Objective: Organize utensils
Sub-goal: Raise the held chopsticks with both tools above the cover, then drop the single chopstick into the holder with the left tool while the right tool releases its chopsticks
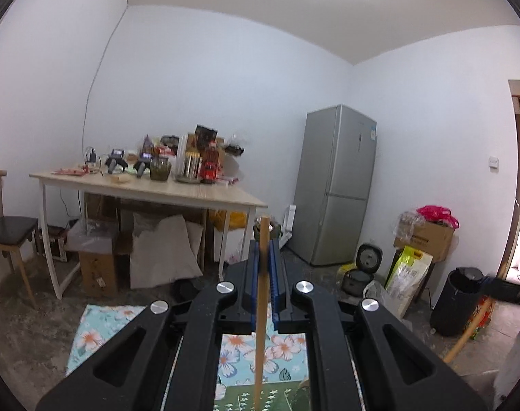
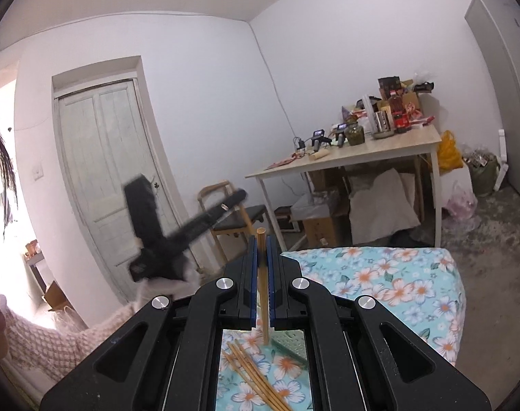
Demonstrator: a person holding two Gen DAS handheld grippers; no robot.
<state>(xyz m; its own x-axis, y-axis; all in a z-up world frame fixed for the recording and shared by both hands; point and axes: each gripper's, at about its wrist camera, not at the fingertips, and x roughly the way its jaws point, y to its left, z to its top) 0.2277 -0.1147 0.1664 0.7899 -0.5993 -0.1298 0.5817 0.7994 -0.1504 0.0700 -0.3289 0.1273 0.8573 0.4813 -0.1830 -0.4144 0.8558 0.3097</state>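
Left wrist view: a wooden chopstick [image 1: 262,294] stands upright, clamped between the blue pads of the left gripper [image 1: 266,239], with its top end above the fingertips. Below lies a floral cloth [image 1: 88,328]. At the right edge, blurred, the right gripper [image 1: 506,287] holds a second wooden stick [image 1: 465,332] that slants downward. Beyond stand a cluttered table [image 1: 177,191], a chair [image 1: 6,233], a refrigerator [image 1: 338,185] and a black bin [image 1: 455,298].

Right wrist view: the right gripper [image 2: 262,243] is closed on an upright chopstick [image 2: 262,284]. Under it, loose chopsticks [image 2: 256,376] lie fanned on the floral cloth [image 2: 396,281]. To the left, blurred, is the left gripper [image 2: 164,236], carried by a hand in a knitted sleeve [image 2: 54,342], before a pale door [image 2: 105,171].
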